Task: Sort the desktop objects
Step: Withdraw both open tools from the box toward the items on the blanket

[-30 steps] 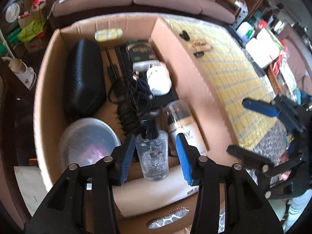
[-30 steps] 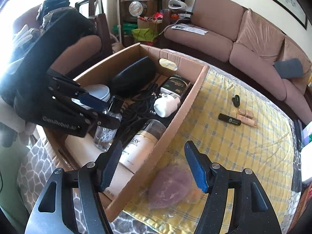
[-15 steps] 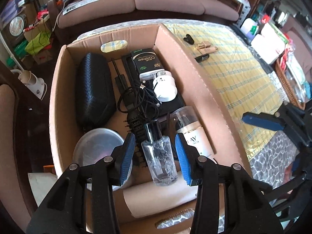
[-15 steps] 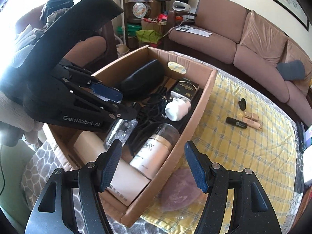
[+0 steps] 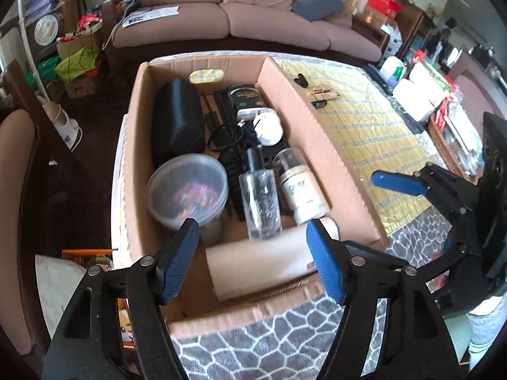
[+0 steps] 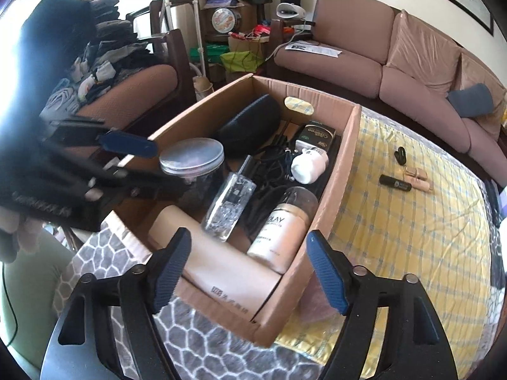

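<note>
A cardboard box (image 5: pixel 323 145) (image 6: pixel 345 145) holds a clear glass spray bottle (image 5: pixel 261 202) (image 6: pixel 229 204) lying on its side, a beige Olay bottle (image 5: pixel 301 190) (image 6: pixel 280 221), a lidded plastic jar (image 5: pixel 188 190) (image 6: pixel 191 164), a black case (image 5: pixel 177 120) and cables. My left gripper (image 5: pixel 253 258) is open and empty above the box's near end. My right gripper (image 6: pixel 248 269) is open and empty over the box's near corner. A black tube (image 6: pixel 396 182) and small cosmetics (image 6: pixel 416 177) lie on the yellow cloth.
A beige roll (image 5: pixel 263 259) lies across the box's near end. A pink pouch (image 6: pixel 317 304) lies beside the box under my right gripper. White containers and a basket (image 5: pixel 443 133) stand at the table's right side. A sofa (image 5: pixel 240 22) runs behind.
My left gripper has opened, let go of the glass spray bottle and drawn back; the bottle now lies in the box. My right gripper has pulled back a little.
</note>
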`<action>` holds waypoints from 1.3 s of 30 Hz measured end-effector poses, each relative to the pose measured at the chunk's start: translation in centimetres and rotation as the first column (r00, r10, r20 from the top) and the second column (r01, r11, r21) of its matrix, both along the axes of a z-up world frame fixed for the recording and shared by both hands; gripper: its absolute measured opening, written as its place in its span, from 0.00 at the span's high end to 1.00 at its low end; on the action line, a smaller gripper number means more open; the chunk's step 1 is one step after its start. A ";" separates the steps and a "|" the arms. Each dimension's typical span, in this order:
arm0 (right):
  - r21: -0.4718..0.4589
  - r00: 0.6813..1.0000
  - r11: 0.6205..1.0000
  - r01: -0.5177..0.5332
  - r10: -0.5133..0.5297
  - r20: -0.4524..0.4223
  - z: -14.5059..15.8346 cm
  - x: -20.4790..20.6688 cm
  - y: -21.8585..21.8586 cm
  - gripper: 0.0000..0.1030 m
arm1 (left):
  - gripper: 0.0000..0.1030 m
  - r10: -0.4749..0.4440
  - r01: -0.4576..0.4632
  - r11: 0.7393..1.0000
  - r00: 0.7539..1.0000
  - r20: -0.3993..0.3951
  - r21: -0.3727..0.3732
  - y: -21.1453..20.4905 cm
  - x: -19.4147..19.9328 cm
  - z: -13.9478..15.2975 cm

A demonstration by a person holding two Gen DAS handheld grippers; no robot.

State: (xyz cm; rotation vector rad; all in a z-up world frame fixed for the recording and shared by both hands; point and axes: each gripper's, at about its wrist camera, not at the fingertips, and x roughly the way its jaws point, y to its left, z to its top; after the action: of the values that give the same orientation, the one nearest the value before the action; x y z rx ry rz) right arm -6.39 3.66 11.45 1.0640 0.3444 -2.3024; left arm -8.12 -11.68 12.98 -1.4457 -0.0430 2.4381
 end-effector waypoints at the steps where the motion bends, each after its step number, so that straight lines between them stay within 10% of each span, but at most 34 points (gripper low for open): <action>1: -0.002 1.000 1.000 0.008 -0.009 -0.004 0.1 0.3 -0.1 0.19 | 0.32 0.006 -0.006 1.000 1.000 0.000 0.004 -0.3 0.2 0.0; 6: -0.005 0.999 1.000 0.031 -0.031 -0.013 0.2 1.4 -0.4 0.07 | 0.00 0.030 -0.030 0.998 0.999 -0.014 0.050 -1.5 1.9 0.0; 23: -0.035 0.992 0.993 0.113 -0.114 -0.046 1.9 5.1 2.2 0.00 | 0.00 0.021 -0.018 0.998 0.999 -0.048 0.060 -0.6 5.6 1.2; 39: -0.219 0.962 0.939 0.264 -0.272 -0.008 2.1 5.0 14.5 0.00 | 0.00 -0.056 0.059 0.993 0.998 -0.023 0.106 5.0 3.9 1.6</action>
State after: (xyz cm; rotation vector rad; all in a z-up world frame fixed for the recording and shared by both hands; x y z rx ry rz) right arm -1.36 18.21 13.59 1.0086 -0.0421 -2.5332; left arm -4.19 -6.68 14.56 -1.3576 -0.1234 2.3662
